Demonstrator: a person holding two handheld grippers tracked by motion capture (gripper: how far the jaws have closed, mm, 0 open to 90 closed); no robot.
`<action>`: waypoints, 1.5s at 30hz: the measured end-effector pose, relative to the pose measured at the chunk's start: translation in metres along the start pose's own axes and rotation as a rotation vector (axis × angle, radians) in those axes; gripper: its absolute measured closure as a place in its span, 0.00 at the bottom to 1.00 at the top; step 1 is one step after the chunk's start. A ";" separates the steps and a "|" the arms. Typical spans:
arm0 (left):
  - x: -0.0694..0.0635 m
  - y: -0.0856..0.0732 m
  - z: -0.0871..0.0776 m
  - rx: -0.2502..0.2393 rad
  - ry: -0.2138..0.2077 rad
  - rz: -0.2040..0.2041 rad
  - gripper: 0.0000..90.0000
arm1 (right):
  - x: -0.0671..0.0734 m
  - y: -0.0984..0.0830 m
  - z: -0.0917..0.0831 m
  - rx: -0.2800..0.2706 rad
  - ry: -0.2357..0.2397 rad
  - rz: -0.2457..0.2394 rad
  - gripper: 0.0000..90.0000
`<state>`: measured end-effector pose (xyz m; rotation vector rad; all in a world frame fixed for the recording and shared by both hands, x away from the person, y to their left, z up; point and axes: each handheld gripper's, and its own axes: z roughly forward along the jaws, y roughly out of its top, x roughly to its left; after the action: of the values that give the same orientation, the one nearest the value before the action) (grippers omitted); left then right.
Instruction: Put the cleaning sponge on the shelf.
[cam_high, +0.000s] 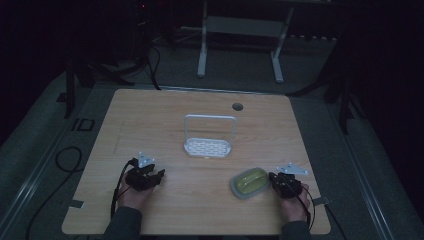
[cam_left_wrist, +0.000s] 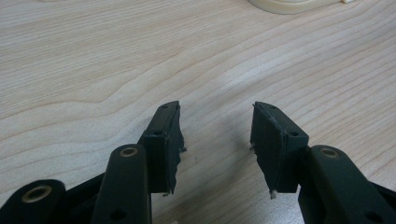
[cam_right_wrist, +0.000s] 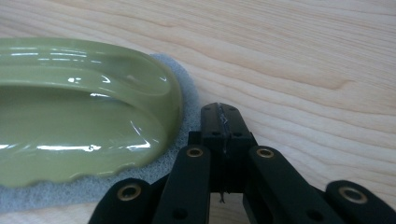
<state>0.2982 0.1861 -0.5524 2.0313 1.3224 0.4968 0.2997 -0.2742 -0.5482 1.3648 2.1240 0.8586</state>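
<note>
Desk (cam_high: 200, 200) of pale wood carries three things, and the white rack (cam_high: 207, 145) with its tall loop handle serves as the landmark near the middle. Right of the rack and nearer the person lies the green dish (cam_high: 251, 180), seated on a grey foam pad (cam_high: 239, 191) whose fringe shows all round the dish's rim. The right tool (cam_high: 271, 177) sits just beside the dish's right end, on the side away from the rack; in the right gripper view its jaws are pressed flat together with nothing between them, and their tip (cam_right_wrist: 220, 112) lies just beside the pad's edge, though whether it touches I cannot tell. The dish (cam_right_wrist: 84, 112) has a glossy raised rim with the pad (cam_right_wrist: 187, 107) sticking out past it.

Left of the rack and also nearer the person, the left tool (cam_high: 161, 173) hovers low over bare wood. Its jaws stand part spread, holding nothing, in the left gripper view (cam_left_wrist: 215, 140); the rack's pale base (cam_left_wrist: 289, 4) shows at the top edge, well apart.

Open wood lies between the two tools, and from the rack to the desk's far edge, where a round cable hole (cam_high: 237, 106) sits. The dish lies near the desk's near right corner, with a strip of bare wood beyond the right hand (cam_high: 292, 207).
</note>
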 end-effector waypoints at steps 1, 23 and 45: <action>0.000 0.000 0.000 0.002 -0.001 -0.003 0.59 | 0.001 0.000 0.000 0.000 0.004 -0.003 1.00; 0.002 0.000 -0.002 -0.013 -0.030 -0.027 0.59 | 0.044 0.000 -0.005 0.008 0.135 -0.087 0.99; -0.001 0.001 -0.002 -0.018 -0.053 -0.004 0.58 | 0.097 0.019 0.015 -0.008 0.227 -0.176 0.99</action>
<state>0.2971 0.1856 -0.5500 2.0126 1.2860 0.4480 0.2831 -0.1758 -0.5501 1.0995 2.3672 0.9876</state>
